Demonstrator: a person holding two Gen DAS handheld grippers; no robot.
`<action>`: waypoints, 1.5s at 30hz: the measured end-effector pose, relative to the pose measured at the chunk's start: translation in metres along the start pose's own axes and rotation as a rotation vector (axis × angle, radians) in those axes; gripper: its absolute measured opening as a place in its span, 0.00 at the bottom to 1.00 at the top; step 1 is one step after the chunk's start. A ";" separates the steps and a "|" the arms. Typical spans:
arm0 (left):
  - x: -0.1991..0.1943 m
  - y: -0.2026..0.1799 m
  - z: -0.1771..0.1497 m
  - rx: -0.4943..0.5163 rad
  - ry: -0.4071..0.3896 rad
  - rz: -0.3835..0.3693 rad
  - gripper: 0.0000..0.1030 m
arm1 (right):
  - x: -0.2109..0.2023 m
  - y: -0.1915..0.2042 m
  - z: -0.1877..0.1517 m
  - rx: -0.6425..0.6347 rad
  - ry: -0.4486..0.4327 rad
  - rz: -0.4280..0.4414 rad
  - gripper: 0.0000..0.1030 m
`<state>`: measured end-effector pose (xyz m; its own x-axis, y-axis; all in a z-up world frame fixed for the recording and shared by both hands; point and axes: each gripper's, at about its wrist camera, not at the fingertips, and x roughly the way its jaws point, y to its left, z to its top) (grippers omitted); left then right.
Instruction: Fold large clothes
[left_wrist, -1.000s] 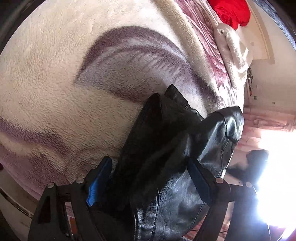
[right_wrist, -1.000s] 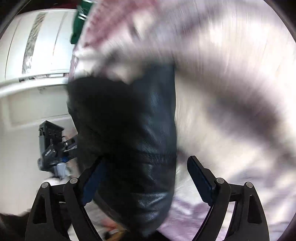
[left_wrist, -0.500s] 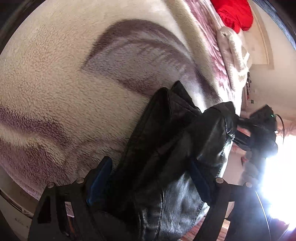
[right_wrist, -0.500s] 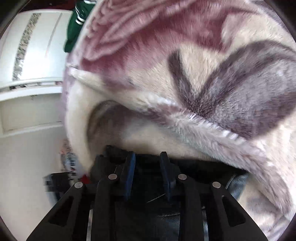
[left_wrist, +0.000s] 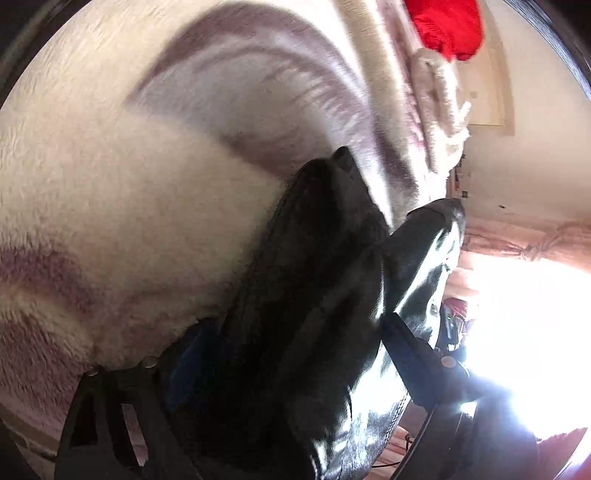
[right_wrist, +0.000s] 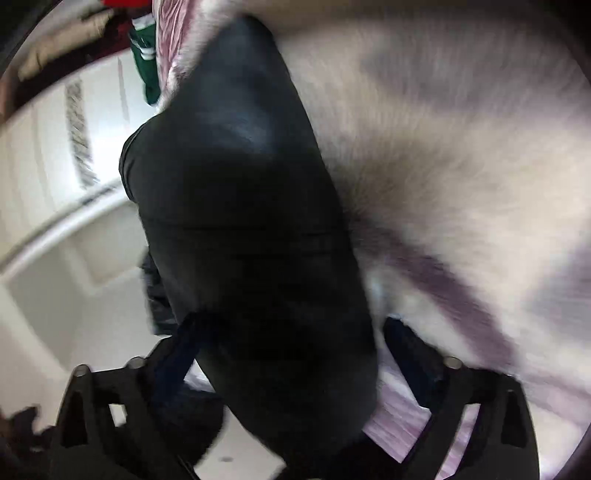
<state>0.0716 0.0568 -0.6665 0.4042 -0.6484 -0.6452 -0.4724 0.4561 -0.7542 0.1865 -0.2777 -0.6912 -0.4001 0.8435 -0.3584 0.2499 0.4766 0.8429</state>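
Note:
A black leather garment (left_wrist: 317, 280) lies at the edge of a bed covered by a cream and purple plush blanket (left_wrist: 147, 192). My left gripper (left_wrist: 291, 343) is open, its fingers spread to either side of the garment's folds. In the right wrist view the same black garment (right_wrist: 236, 206) lies in a long fold between the spread fingers of my right gripper (right_wrist: 291, 339), which is open. This view is blurred by motion. The garment hangs partly over the bed's edge.
A red cloth (left_wrist: 447, 26) and a cream towel (left_wrist: 439, 107) lie at the far end of the bed. A green garment (right_wrist: 146, 70) and a white cabinet (right_wrist: 59, 192) lie left of the bed. Bright window glare fills the left view's lower right.
My right gripper, shut on the garment half a second ago, has opened and pulled back. The left gripper stays open over the garment and has shifted slightly.

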 end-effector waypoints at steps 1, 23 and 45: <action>0.000 -0.003 -0.001 0.017 -0.002 0.000 0.87 | 0.004 0.000 0.002 0.002 0.006 0.034 0.99; -0.065 -0.080 0.044 0.221 0.022 -0.061 0.38 | -0.019 0.100 -0.065 -0.111 -0.228 0.031 0.66; 0.042 -0.334 0.340 0.475 -0.050 -0.208 0.38 | -0.242 0.299 0.179 -0.326 -0.555 0.075 0.65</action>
<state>0.5133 0.0843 -0.4832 0.4938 -0.7305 -0.4718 0.0246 0.5541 -0.8321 0.5155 -0.2954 -0.4243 0.1457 0.9158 -0.3742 -0.0565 0.3853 0.9210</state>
